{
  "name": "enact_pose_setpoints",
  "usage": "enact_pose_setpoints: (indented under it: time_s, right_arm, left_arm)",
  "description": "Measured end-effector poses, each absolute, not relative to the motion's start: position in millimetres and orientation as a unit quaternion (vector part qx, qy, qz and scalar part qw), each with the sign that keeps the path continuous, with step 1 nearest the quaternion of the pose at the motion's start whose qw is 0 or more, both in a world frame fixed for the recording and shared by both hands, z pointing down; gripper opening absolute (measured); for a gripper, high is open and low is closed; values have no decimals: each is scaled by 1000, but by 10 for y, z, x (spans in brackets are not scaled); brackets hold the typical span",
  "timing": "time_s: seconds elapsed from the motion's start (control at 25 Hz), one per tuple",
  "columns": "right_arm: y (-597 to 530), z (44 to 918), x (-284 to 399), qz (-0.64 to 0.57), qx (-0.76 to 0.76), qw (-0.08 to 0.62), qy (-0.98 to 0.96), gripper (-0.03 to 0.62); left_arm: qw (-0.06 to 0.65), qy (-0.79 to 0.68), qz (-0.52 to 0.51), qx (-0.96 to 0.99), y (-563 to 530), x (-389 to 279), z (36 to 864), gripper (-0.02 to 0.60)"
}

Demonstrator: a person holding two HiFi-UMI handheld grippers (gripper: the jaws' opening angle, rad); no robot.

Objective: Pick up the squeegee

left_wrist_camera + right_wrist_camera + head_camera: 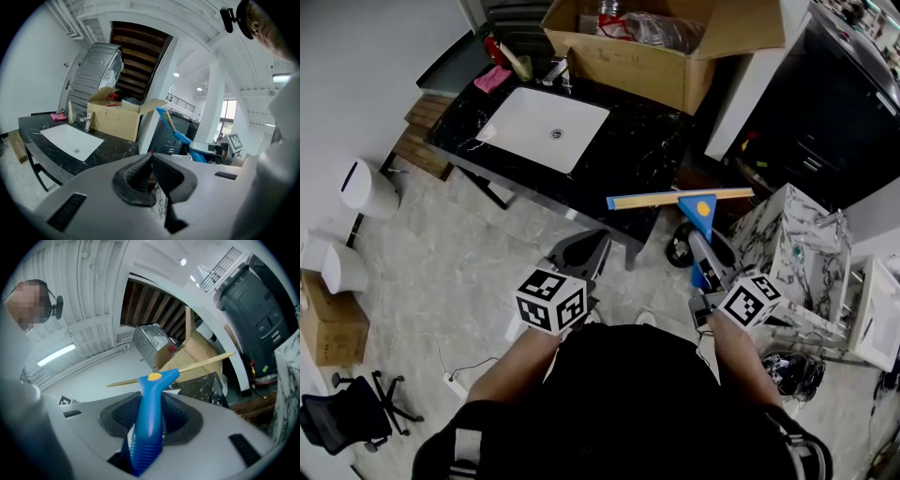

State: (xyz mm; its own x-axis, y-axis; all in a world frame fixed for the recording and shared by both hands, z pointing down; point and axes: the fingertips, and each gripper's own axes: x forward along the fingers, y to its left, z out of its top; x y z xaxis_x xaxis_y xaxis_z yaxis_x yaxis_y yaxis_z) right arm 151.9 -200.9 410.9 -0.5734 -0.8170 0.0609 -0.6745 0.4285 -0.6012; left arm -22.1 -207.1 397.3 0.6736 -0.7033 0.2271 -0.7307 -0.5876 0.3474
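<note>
The squeegee (698, 210) is pinched by its blue ribbed handle between the jaws of the right gripper (702, 242); in the right gripper view the dark pads are seen pressed against both sides of the handle, and a yellow dot is seen near its top; the long pale blade is carried crosswise at the far end, clear of every surface. In the head view the blade is seen just past the near right corner of the black marble counter (649, 141). The left gripper (581, 249) is held beside the right one, a little apart; its jaws are pressed together at the tips and nothing is held between them. A white sink basin (546, 128) is set into the counter; a faucet (558, 70) and a pink cloth (493, 79) are seen at its far edge; an open cardboard box (647, 58) is stood on the counter's far right part. A white marble-patterned box (799, 246) is seen to the right of the squeegee.
</note>
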Motion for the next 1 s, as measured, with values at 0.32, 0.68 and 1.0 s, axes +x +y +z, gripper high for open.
enact_pose_setpoints:
  time_s: [0.32, 0.68, 1.0]
  right_arm:
    - [-2001, 4125, 1491, -297, -447, 125, 834, 144]
    - [-1974, 4124, 1503, -299, -448, 126, 833, 144]
    - [-1945, 4126, 1518, -298, -447, 127, 834, 144]
  left_arm:
    - [211, -405, 33, 889, -2077, -263, 3984, 17]
    - [214, -406, 27, 888, -2062, -242, 3988, 17]
    - [214, -410, 26, 886, -2024, -252, 3993, 17]
